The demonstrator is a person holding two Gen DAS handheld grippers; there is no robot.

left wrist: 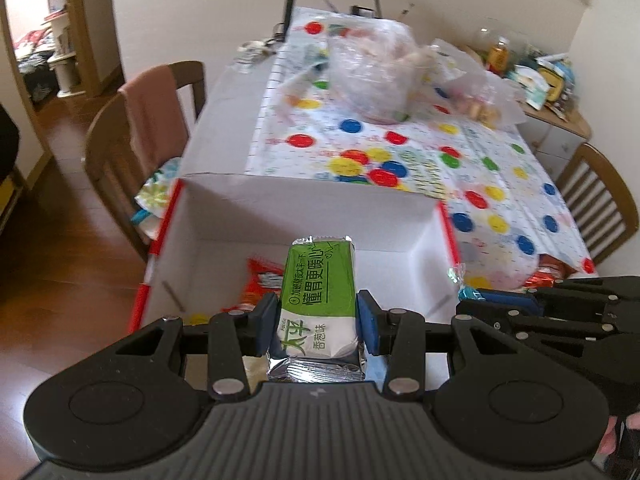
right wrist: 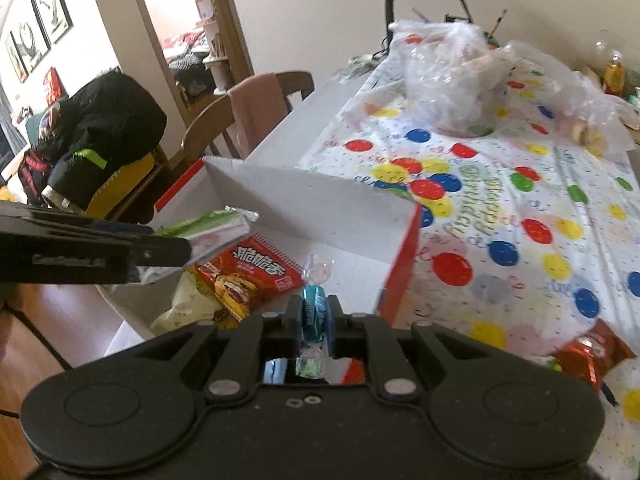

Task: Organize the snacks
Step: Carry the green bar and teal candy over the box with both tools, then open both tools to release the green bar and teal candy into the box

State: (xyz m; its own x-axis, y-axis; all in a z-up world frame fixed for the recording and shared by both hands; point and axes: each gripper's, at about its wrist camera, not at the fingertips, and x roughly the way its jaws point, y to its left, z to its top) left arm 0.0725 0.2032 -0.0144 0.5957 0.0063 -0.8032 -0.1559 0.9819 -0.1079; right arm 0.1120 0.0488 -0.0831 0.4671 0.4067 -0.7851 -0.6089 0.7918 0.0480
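Left wrist view: the left claw (left wrist: 318, 320) is closed on a green-and-white cracker pack (left wrist: 320, 296), held above the open white cardboard box (left wrist: 304, 208) at the bench's near edge, with the right claw (left wrist: 476, 302) at 3 o'clock. Right wrist view: the right claw pinches a blue-wrapped candy (right wrist: 315, 312) over the box, where a red snack packet (right wrist: 248, 276) lies at 11 o'clock; the balloon-print tablecloth (right wrist: 500, 208) spreads toward 2 o'clock.

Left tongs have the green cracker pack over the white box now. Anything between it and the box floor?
Nothing visible blocks the drop. The green cracker pack hangs in the left tongs over the open white box. A red snack bag already lies on the floor, below and to the left, so it may land partly on that.
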